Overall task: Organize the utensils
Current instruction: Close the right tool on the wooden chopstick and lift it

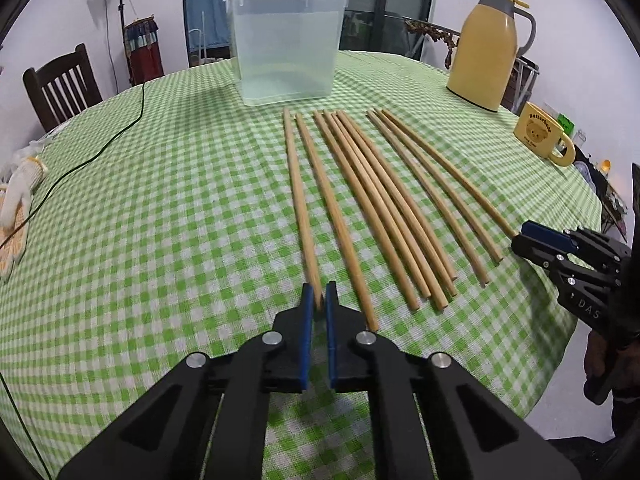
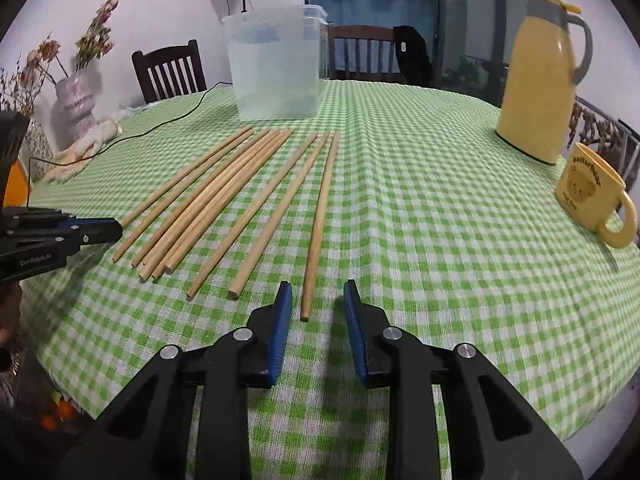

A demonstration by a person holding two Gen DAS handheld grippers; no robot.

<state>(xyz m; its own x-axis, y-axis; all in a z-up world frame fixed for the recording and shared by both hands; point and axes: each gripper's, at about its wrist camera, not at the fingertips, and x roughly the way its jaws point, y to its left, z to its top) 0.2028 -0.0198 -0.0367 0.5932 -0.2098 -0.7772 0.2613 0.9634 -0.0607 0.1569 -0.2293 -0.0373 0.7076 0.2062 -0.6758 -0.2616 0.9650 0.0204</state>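
Left wrist view: green checked tablecloth (image 1: 180,200), dark chair (image 1: 60,84) behind. Mug (image 1: 540,132) reads "ButterBear". Pale wooden chopsticks (image 1: 384,200) lie fanned before a clear tub (image 1: 286,44). The left gripper (image 1: 319,298) pinches the leftmost stick's (image 1: 298,196) near end.

Right wrist view: the right gripper (image 2: 316,300) stands open around the rightmost stick's (image 2: 320,220) tip. The other tool reads "GenRobot.AI".

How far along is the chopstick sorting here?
Barely started. The clear container holds no chopsticks. The left gripper has its jaws closed on the leftmost chopstick; the right gripper is open at the rightmost chopstick. The others still lie on the tablecloth.
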